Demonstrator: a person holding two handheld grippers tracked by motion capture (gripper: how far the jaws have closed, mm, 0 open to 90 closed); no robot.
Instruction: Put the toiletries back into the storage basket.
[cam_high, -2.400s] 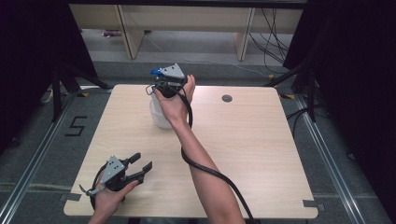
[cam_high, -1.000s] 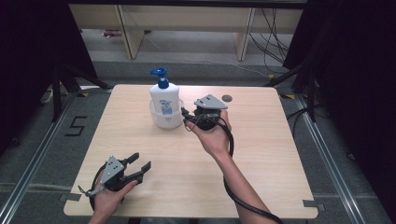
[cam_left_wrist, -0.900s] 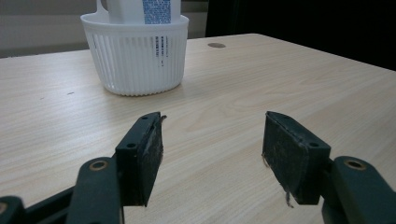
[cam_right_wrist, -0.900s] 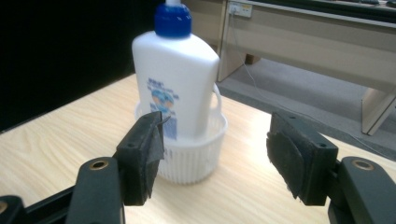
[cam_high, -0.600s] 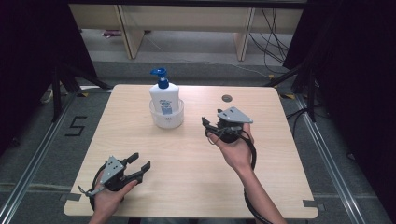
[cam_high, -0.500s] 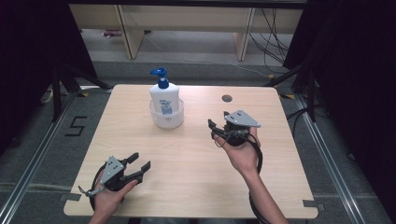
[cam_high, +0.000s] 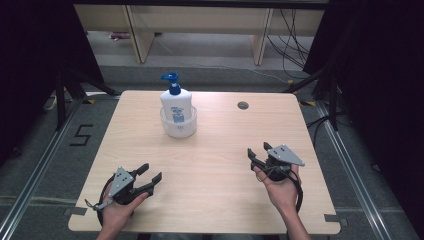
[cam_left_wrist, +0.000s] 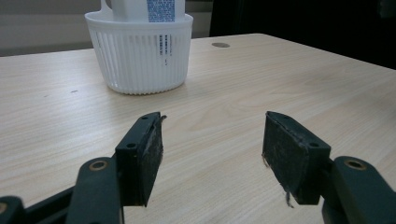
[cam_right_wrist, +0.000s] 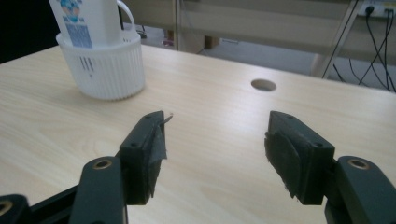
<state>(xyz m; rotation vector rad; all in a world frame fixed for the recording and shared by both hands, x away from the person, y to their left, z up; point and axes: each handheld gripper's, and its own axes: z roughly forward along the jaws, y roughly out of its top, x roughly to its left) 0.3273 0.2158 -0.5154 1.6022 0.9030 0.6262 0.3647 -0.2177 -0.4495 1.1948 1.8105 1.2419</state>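
A pump bottle (cam_high: 175, 102) stands upright in a small basket (cam_high: 178, 128) on the far half of the table (cam_high: 215, 150), left of its middle. To the right of the basket, well apart and near the far edge, a round hole (cam_high: 243, 105) sits in the tabletop. The left gripper (cam_high: 148, 175) rests near the front left corner (jaws apart, nothing between them); the right gripper (cam_high: 257, 151) lies front right, likewise apart from everything.

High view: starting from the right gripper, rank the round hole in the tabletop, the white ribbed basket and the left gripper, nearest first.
From the right gripper, at the table's right front:
1. Round hole in the tabletop, straight back near the far edge.
2. White ribbed basket, back left, holding the white pump bottle with a blue pump.
3. Left gripper, at the table's left front.
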